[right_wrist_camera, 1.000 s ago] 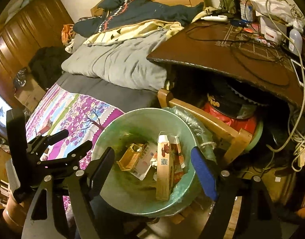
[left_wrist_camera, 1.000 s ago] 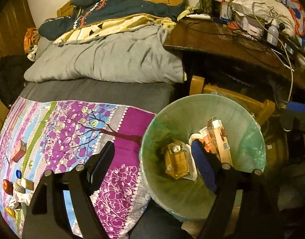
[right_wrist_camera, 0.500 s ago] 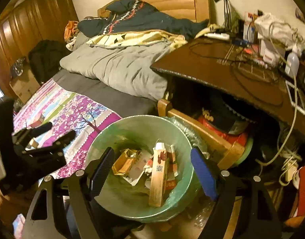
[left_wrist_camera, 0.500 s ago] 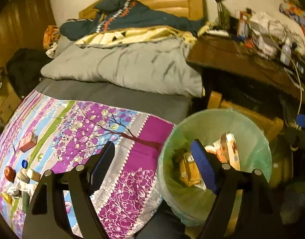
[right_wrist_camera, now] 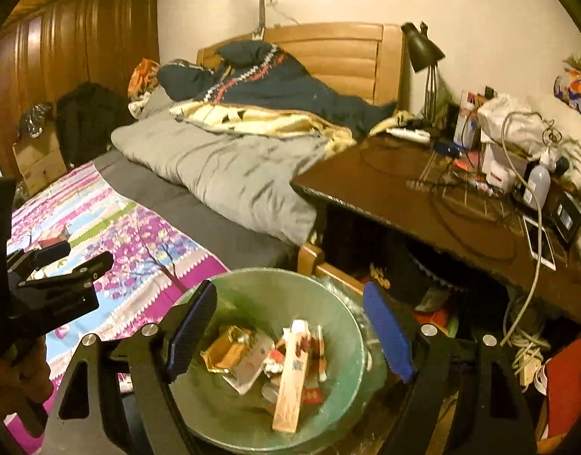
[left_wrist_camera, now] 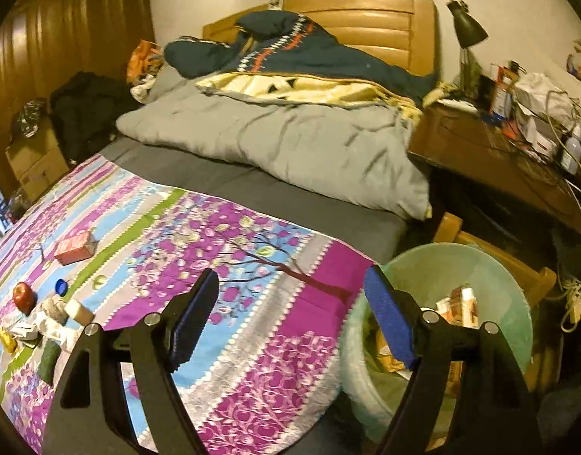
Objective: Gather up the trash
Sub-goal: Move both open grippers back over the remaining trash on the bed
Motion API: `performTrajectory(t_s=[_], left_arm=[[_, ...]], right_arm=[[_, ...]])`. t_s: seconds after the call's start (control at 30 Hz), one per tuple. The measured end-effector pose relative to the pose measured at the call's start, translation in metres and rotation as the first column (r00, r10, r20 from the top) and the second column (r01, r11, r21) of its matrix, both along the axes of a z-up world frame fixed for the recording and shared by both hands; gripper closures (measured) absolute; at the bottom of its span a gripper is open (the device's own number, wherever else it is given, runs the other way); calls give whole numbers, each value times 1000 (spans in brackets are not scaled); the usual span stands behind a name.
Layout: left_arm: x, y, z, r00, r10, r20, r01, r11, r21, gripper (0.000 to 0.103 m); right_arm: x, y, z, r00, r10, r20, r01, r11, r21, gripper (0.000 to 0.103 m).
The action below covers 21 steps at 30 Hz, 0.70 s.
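Though earlier right over the bin (right_wrist_camera: 328,284), both hand-held grippers (left_wrist_camera: 290,314) (right_wrist_camera: 290,326) now higher, jaws wide, empty, w/ more bed visible.

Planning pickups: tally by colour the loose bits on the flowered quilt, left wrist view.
Red: 2 (red cardboard box, round red object)
Blue: 1 (blue plastic cap)
Yellow: 1 (yellow wrapper)
Beige: 1 (beige block)
Green: 1 (dark green roll)
Total: 6, pale crumpled pile excluded

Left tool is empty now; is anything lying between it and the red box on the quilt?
Nothing visible blocks it. The left tool is open over bare quilt, and the red box lies further off to the left with only flat fabric between. The other scraps, a blue cap among them, sit nearer the camera, off that line.
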<state>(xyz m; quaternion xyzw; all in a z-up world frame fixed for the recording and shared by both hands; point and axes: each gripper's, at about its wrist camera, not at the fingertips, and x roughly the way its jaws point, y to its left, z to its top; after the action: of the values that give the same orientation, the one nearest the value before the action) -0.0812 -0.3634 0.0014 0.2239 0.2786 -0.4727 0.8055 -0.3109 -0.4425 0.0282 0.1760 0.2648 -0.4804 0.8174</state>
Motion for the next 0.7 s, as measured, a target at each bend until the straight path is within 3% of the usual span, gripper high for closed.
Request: performTrajectory(t_s=[0.13, 0.37, 0.6, 0.7], left_arm=[[19, 17, 2, 996, 84, 34, -83, 996, -26, 23], [68, 66, 1, 955, 282, 95, -277, 959, -64, 20], [137, 139, -14, 880, 470, 65, -469, 882, -36, 19], [169, 180, -27, 825, 565, 26, -565, 825, -9, 19]], right_arm=[[12, 6, 3, 1000, 10, 19, -9, 1000, -27, 19], [66, 23, -2, 992, 107, 68, -104, 994, -45, 16], [160, 67, -6, 946, 322, 39, -318, 944, -84, 16], [198, 88, -8, 912, 409, 18, -406, 910, -90, 16]])
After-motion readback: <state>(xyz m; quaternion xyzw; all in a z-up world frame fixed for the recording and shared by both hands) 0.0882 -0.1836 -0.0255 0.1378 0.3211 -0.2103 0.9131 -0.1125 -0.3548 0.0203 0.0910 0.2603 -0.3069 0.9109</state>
